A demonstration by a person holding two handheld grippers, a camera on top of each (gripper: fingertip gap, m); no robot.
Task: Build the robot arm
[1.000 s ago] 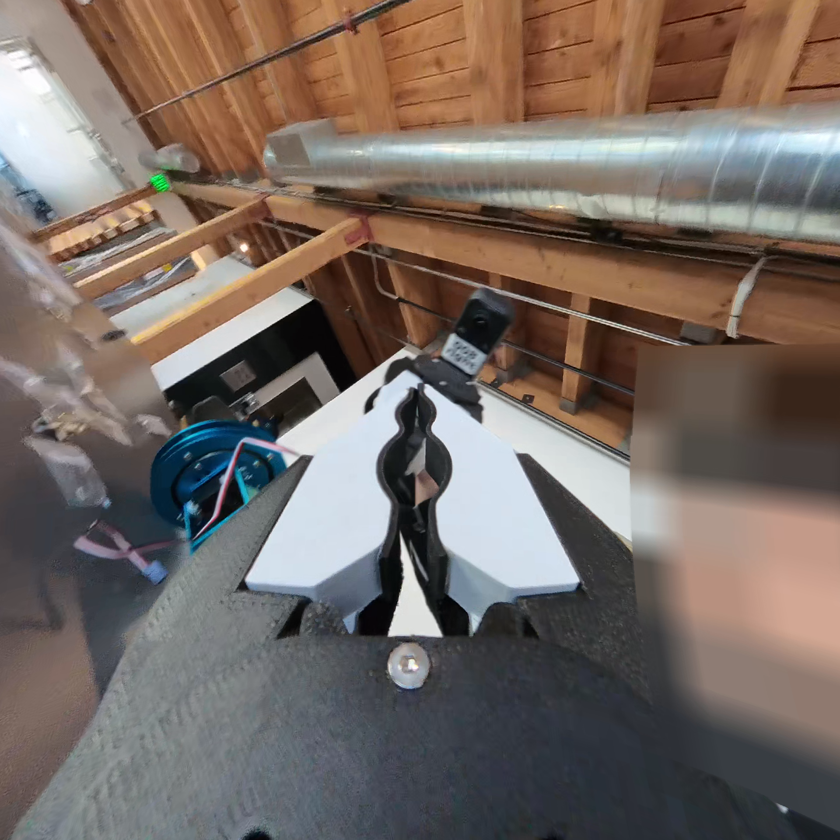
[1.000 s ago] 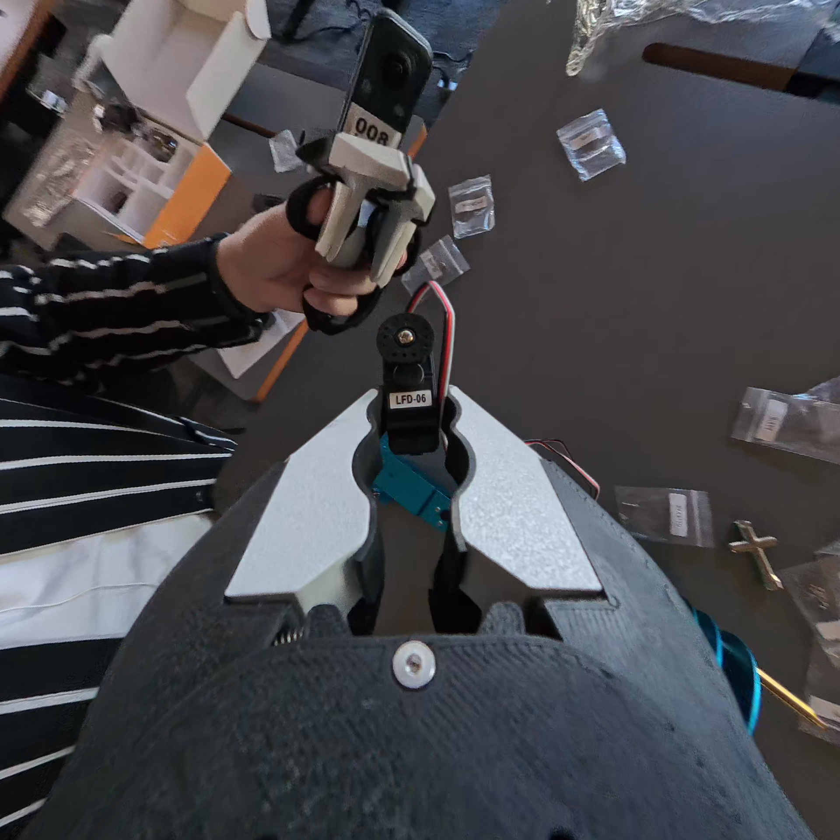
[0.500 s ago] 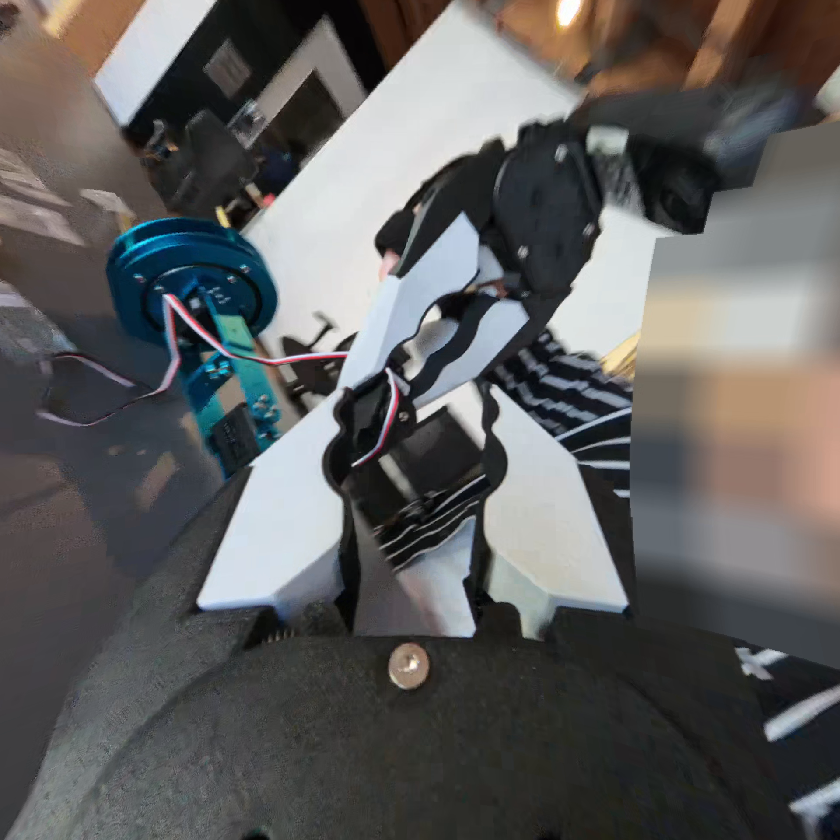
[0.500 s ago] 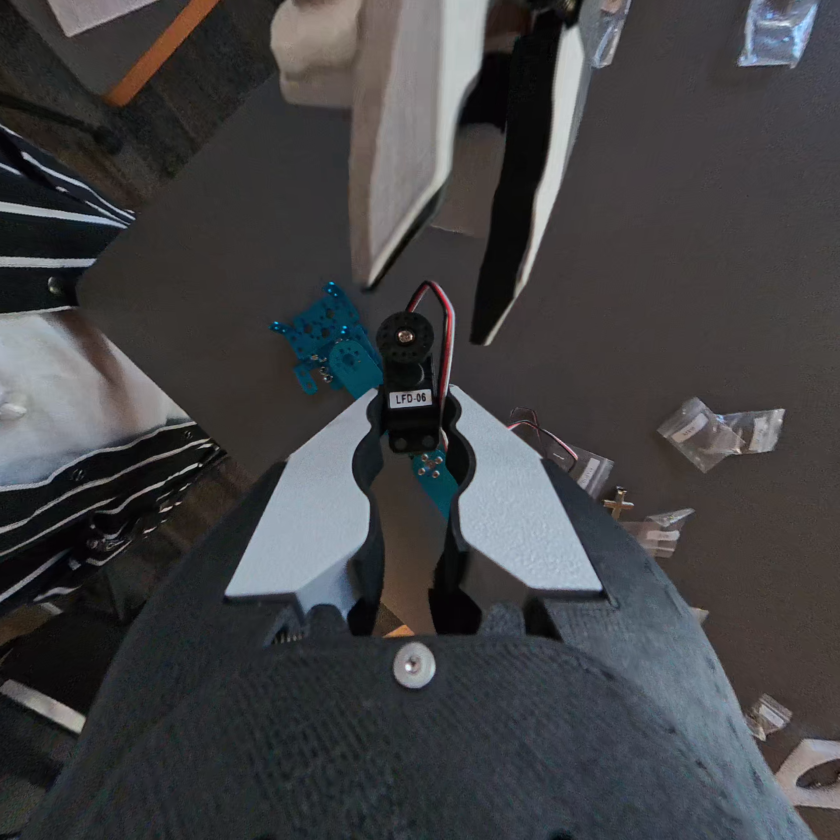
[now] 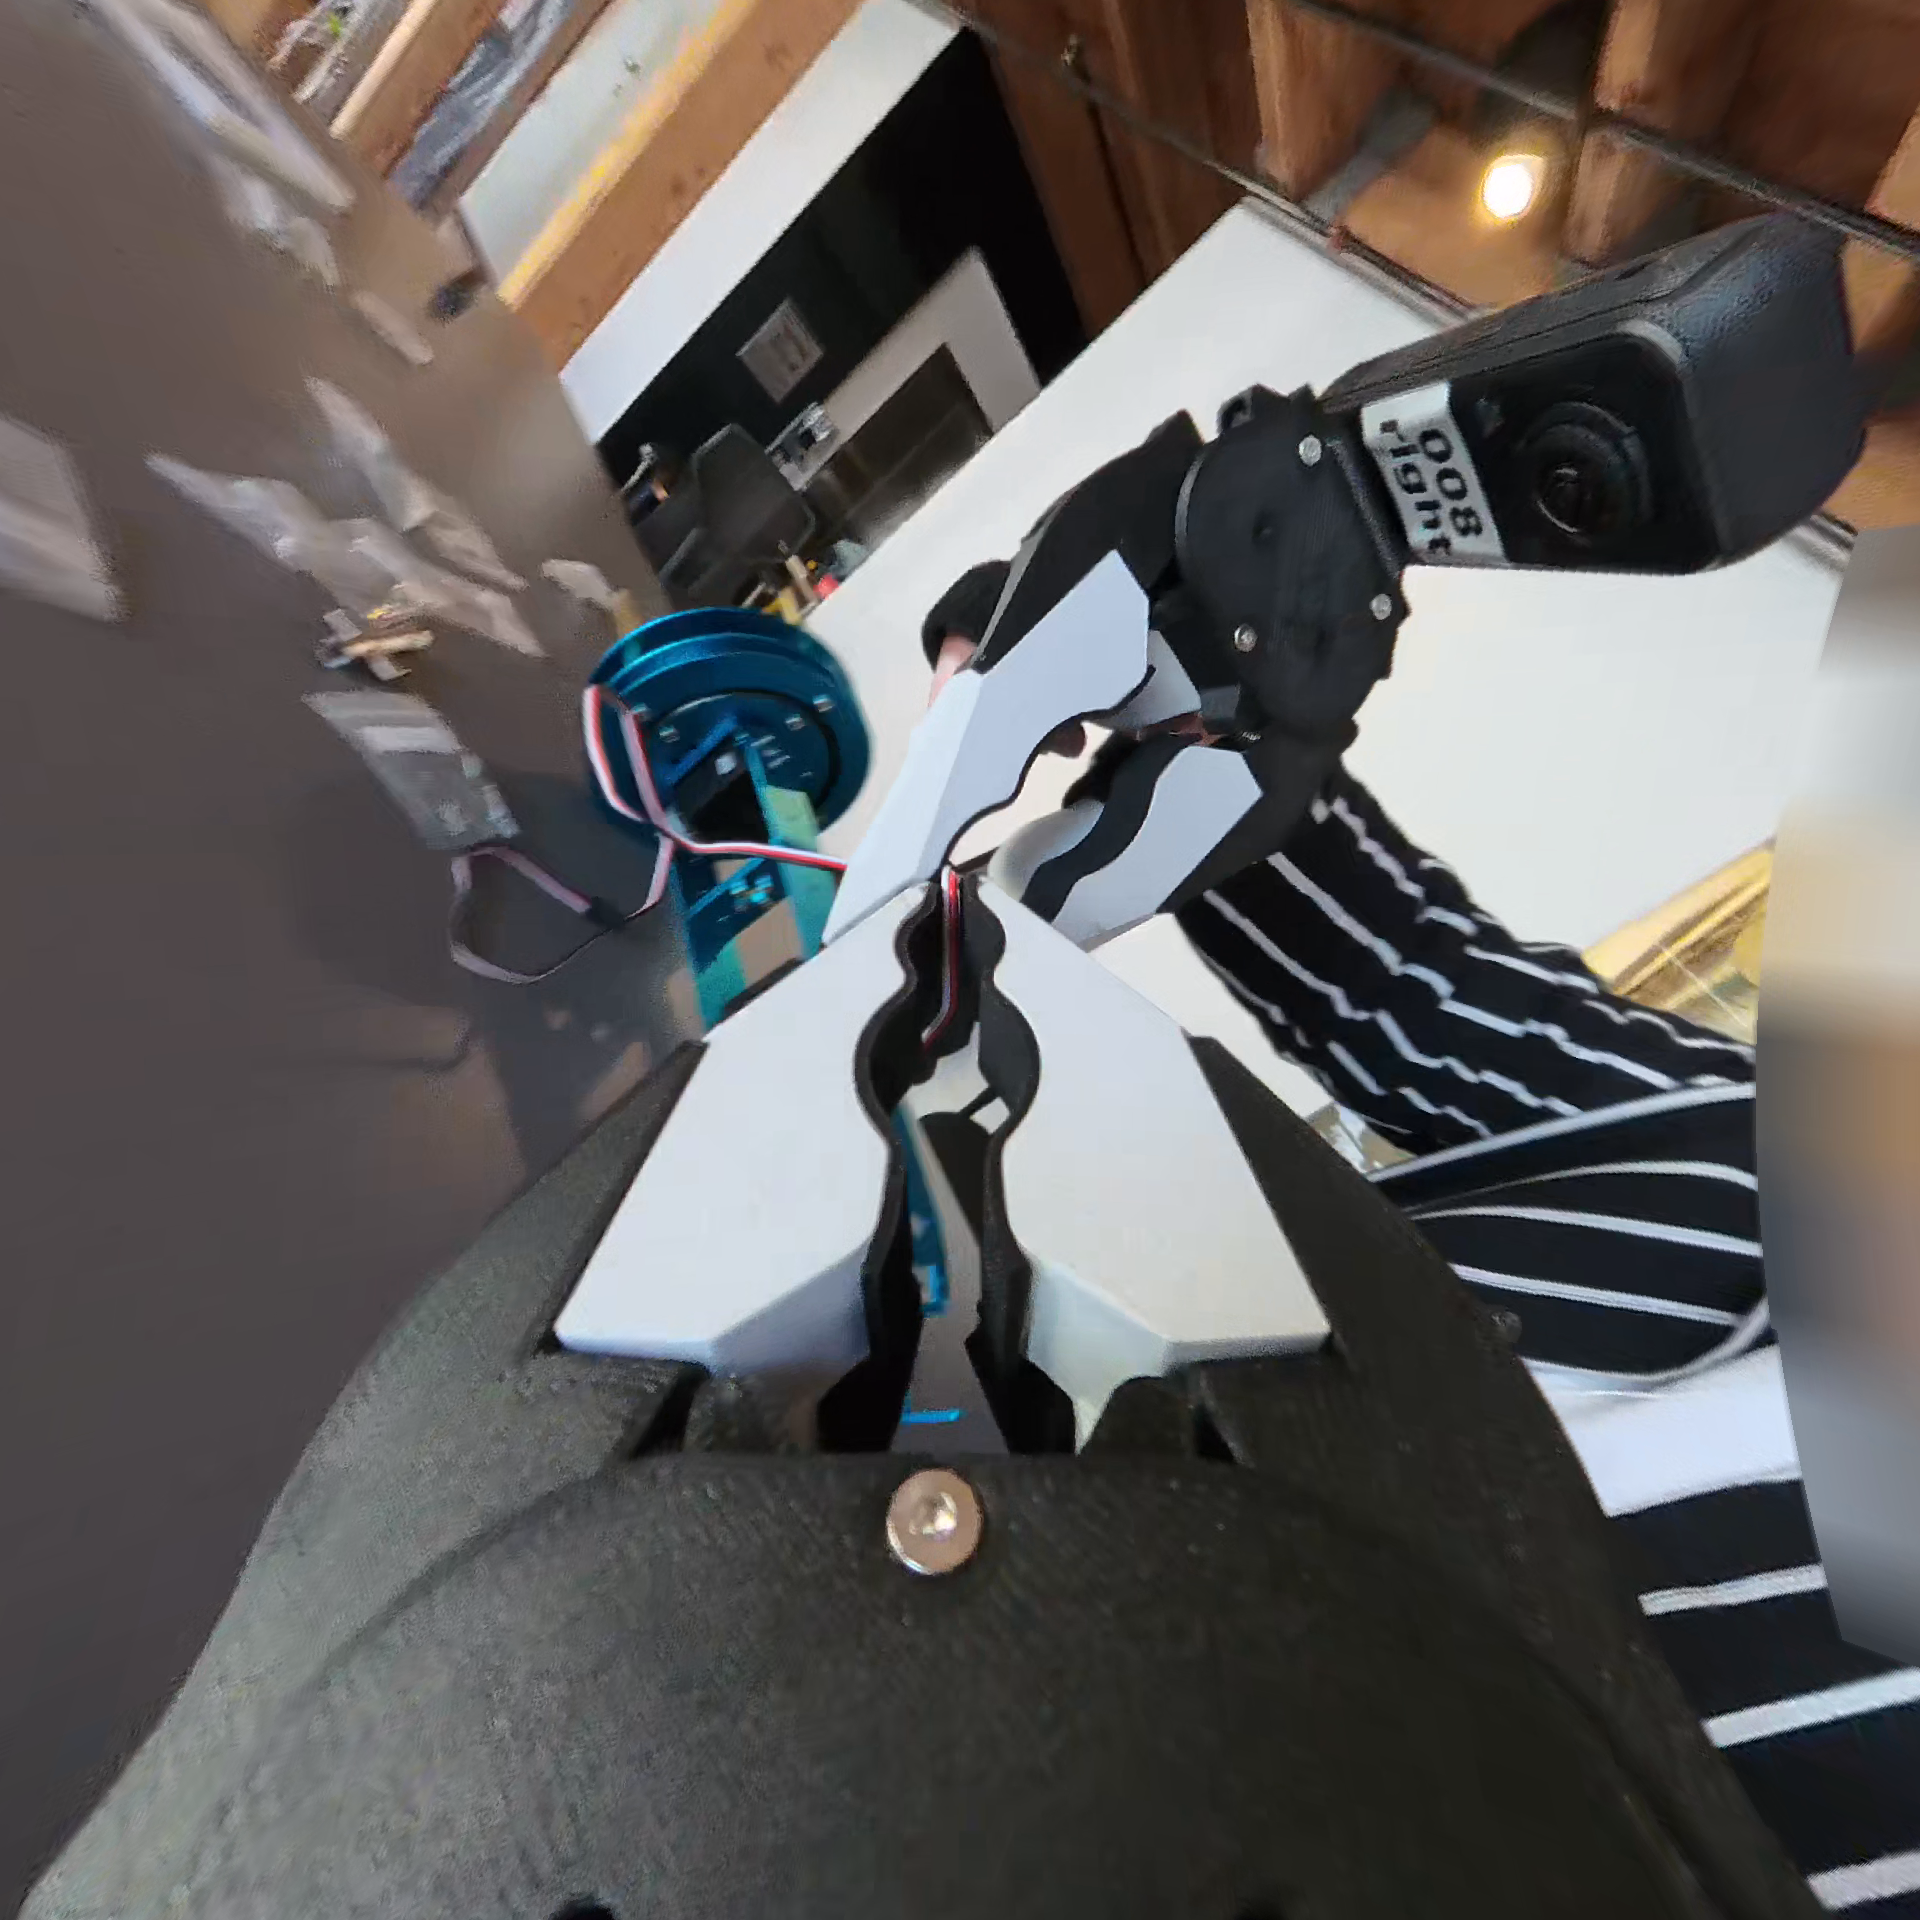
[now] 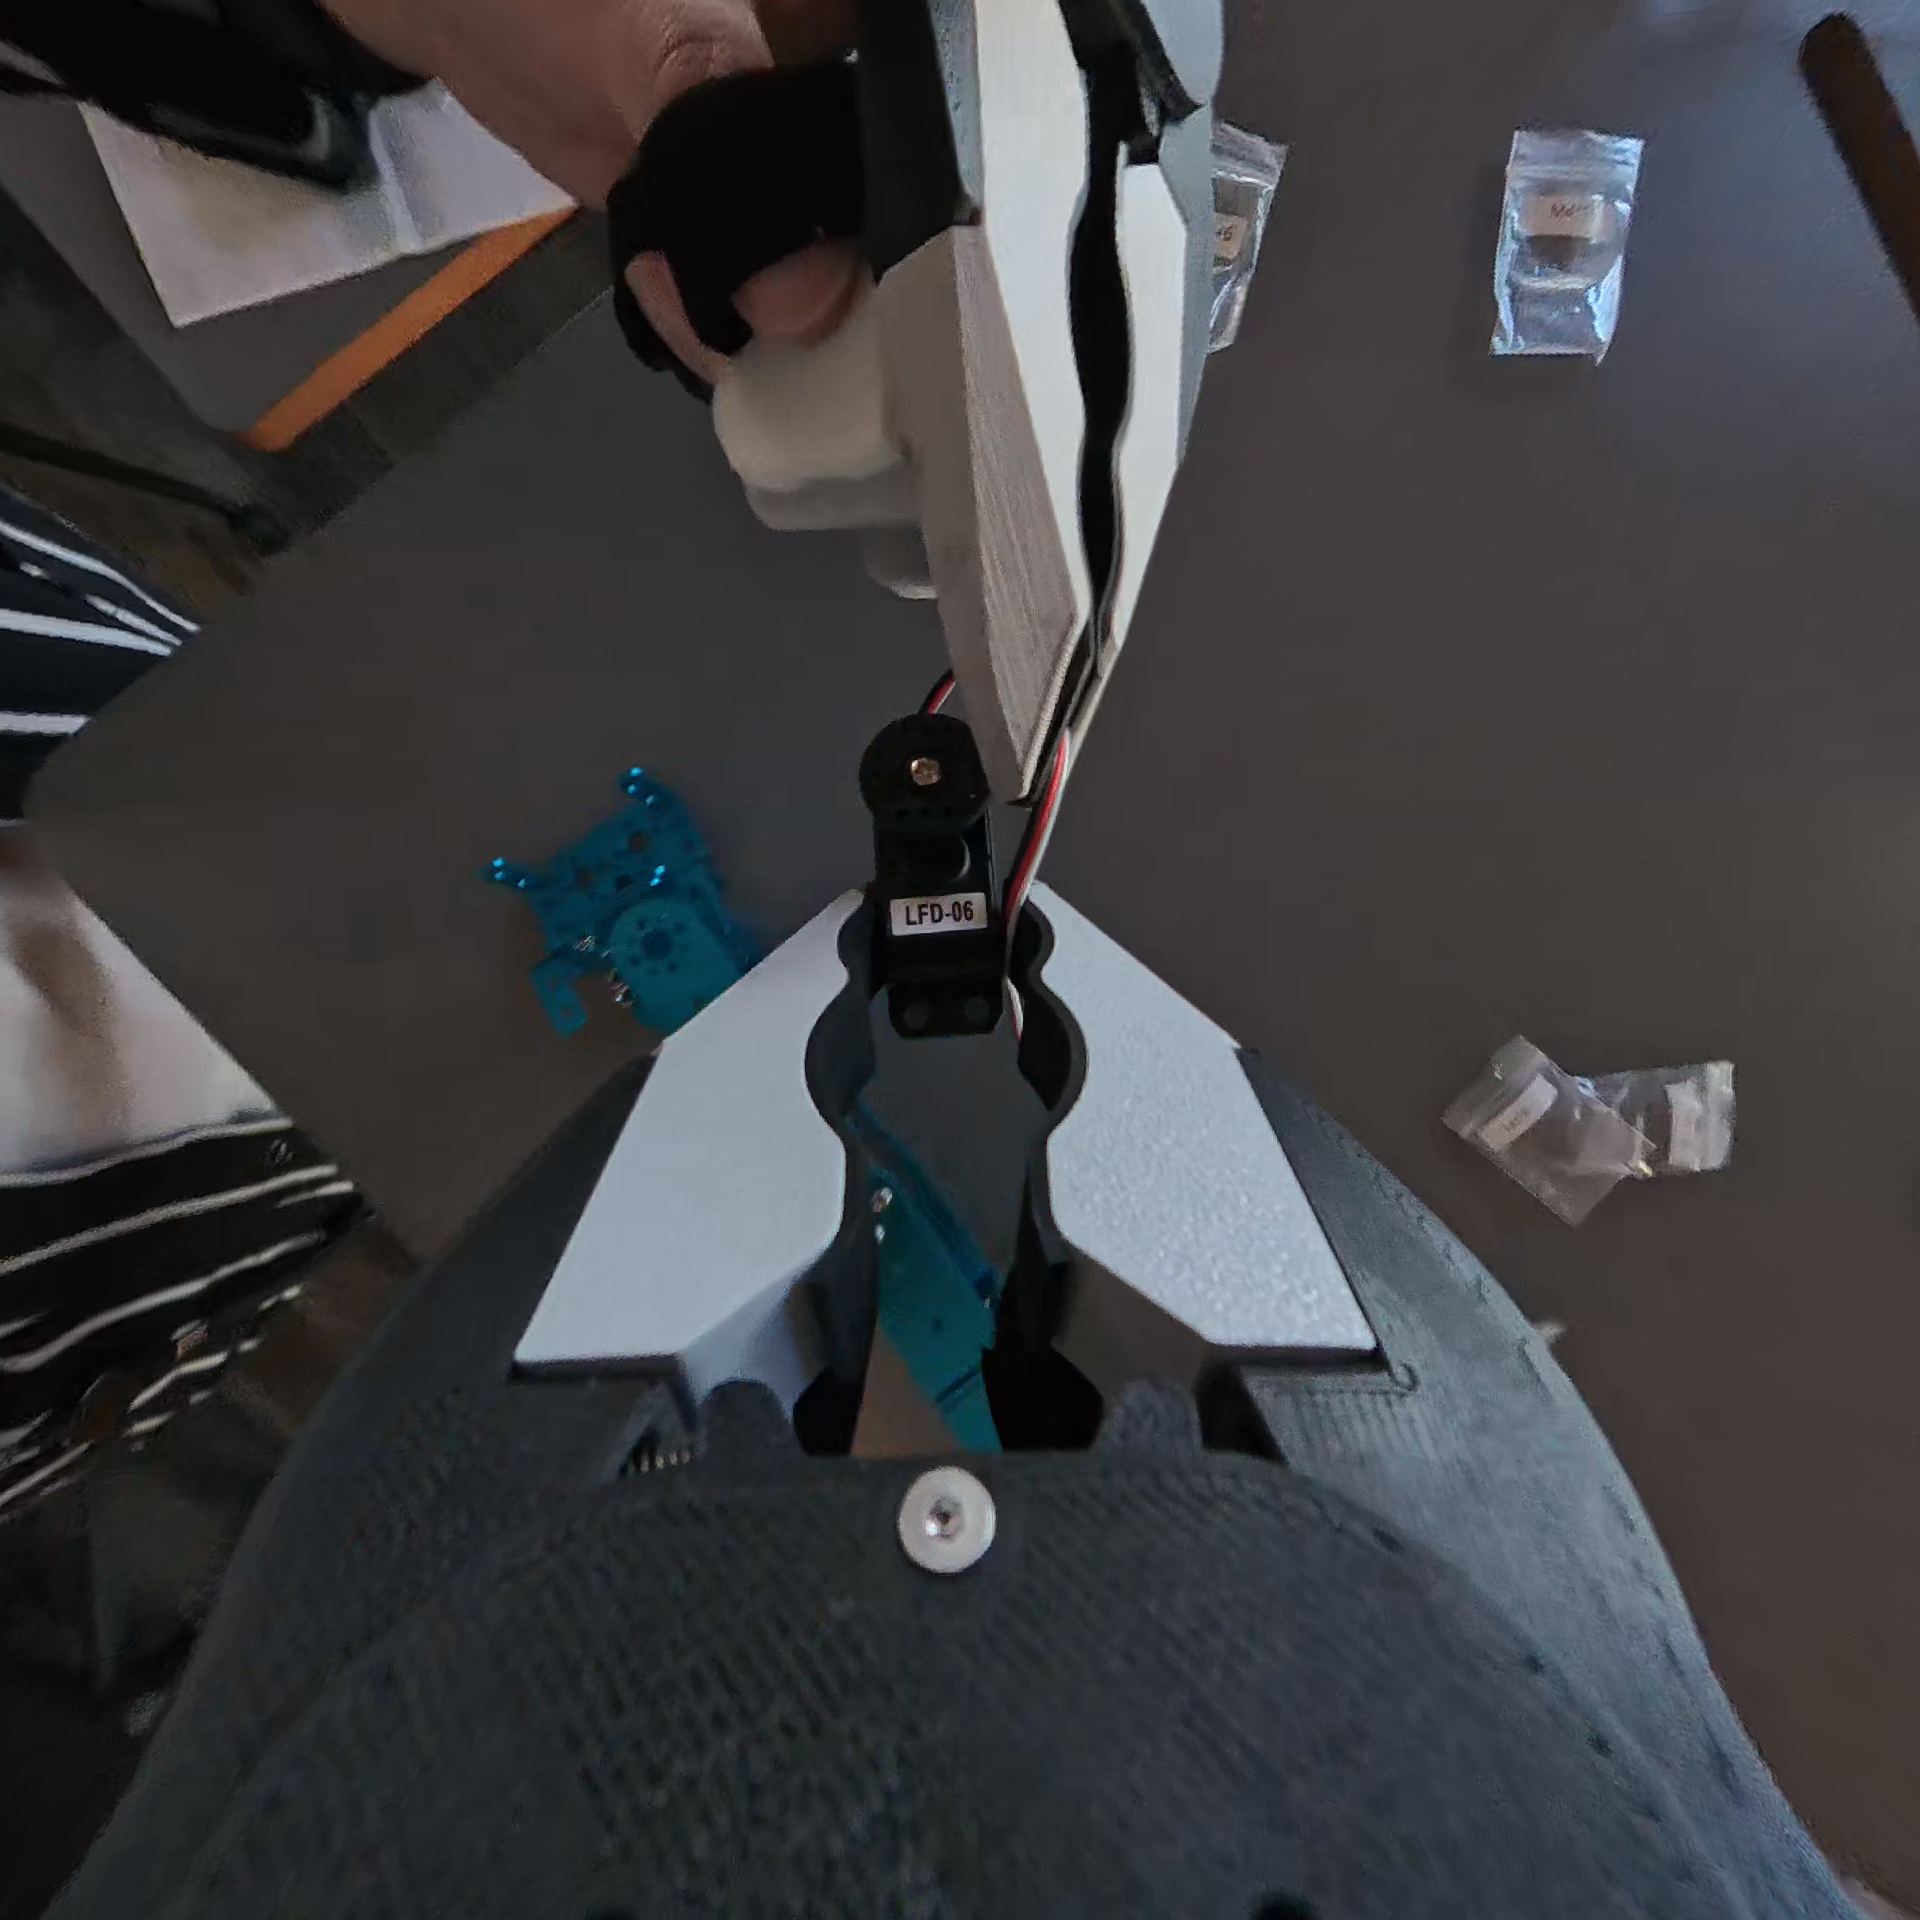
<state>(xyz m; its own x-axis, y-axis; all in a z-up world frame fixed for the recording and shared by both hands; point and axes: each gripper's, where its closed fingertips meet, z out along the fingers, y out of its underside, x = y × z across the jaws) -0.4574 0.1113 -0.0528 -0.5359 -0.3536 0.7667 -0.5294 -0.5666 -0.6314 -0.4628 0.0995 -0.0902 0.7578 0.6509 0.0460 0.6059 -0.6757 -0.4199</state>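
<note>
My right gripper (image 6: 940, 909) is shut on a black servo (image 6: 930, 831) with a white label, held above the dark table (image 6: 1455, 727). A red, white and black wire (image 6: 1044, 821) runs from the servo. My left gripper (image 5: 951, 904) is shut on that wire (image 5: 940, 997). It comes in from above in the right wrist view (image 6: 1055, 758), its tips right beside the servo horn. The right gripper's fingers (image 5: 997, 727) meet mine tip to tip in the left wrist view. A blue round base (image 5: 727, 707) with a blue bracket arm (image 5: 727, 904) stands behind.
A loose blue bracket (image 6: 623, 914) lies on the table left of the servo. Small clear bags of parts (image 6: 1569, 239) (image 6: 1579, 1122) lie to the right, another (image 5: 426, 769) near the base. A person's striped sleeve (image 5: 1455, 997) and hand (image 6: 623, 83) are close. My two grippers' fingertips are within a few centimetres of each other. Left tips and right tips are each some 20 centimeters from the blue round base (image 5: 727, 707).
My left gripper swung down from facing the ceiling, opened, came to the servo and shut on its wire. My right gripper kept hold of the servo and shifted over the table.
</note>
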